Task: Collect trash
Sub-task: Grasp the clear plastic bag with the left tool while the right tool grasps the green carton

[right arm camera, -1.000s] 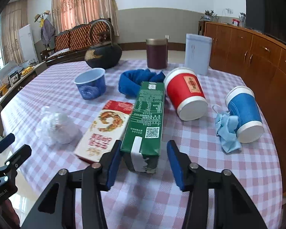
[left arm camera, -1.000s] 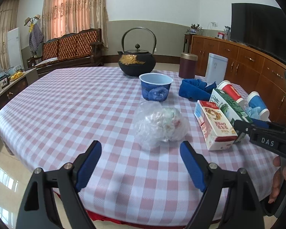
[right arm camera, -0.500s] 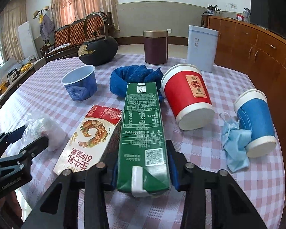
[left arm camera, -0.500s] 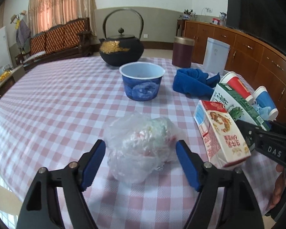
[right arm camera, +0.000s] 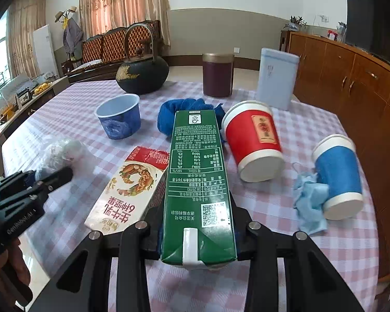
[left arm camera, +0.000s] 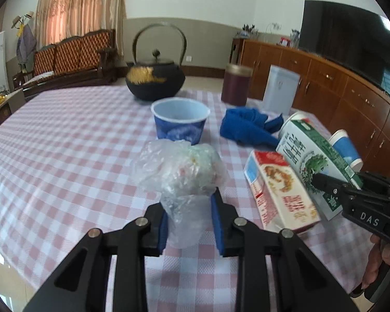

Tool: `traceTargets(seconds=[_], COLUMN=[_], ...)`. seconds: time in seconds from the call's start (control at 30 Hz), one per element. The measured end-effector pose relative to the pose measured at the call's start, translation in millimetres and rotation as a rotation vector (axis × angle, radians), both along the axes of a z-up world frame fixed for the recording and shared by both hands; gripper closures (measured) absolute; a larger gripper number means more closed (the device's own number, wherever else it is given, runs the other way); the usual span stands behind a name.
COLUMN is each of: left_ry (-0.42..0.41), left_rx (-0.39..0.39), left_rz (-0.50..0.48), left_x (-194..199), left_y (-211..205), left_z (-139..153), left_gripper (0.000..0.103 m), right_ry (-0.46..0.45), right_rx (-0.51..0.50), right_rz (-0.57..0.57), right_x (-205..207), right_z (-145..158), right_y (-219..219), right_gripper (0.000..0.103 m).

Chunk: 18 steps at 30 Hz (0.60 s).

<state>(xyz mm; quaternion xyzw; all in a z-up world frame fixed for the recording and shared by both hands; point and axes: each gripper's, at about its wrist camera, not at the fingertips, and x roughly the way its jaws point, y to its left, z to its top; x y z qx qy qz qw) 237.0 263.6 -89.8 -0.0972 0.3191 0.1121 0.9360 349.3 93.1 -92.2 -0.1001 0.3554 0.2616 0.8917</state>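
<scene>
On the checked-cloth table (left arm camera: pixel 65 135): left hand-held gripper (left arm camera: pixel 188 218) closing on crinkled clear plastic bag (left arm camera: pixel 179 166); right hand-held gripper (right arm camera: pixel 196 230) closing, clamping rectangular green carton (right arm camera: pixel 196 171).

We read "DAS" in white on the black right gripper (left arm camera: pixel 332 184) body at four o'clock. The green carton (right arm camera: pixel 197 187) at six o'clock carries a QR code and small Chinese print. The red-and-white carton (right arm camera: pixel 128 189) at eight o'clock shows large red Chinese characters.

- Tablecloth (right arm camera: pixel 312 124): pink-and-white check
- Carton (right arm camera: pixel 197 182): green
- Carton (right arm camera: pixel 132 184): red and cream
- Cups: red (right arm camera: pixel 254 140), blue (right arm camera: pixel 338 176)
- Teapot (left arm camera: pixel 154 83): black, gold motif
- Cloth (left arm camera: pixel 247 127): blue
</scene>
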Motion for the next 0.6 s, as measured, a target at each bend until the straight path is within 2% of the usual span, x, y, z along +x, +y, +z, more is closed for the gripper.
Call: traceTargets(seconds=[0.23,0.5,0.6], left_ry=[-0.044,-0.065,-0.073], left_rx=[0.005,0.054,0.050], left_rz=[-0.008,-0.048,-0.060], left_x=[-28.5,-57.9,-66.7], left_y=[-10.9,-48.4,-60.9], left_z=[22.9,39.9,43.8], left_gripper=[0.074,0.074,0.074], right_ry=[-0.037,-0.061,-0.064], right_rx=[0.017,0.020,0.026], right_rz=[-0.021,-0.068,-0.093], right_x=[-25.1,-62.0,-75.2], right_z=[17.5,31.3,36.7], right_y=[-22.4,-69.0,-86.6], right_gripper=[0.064,0.064,0.064])
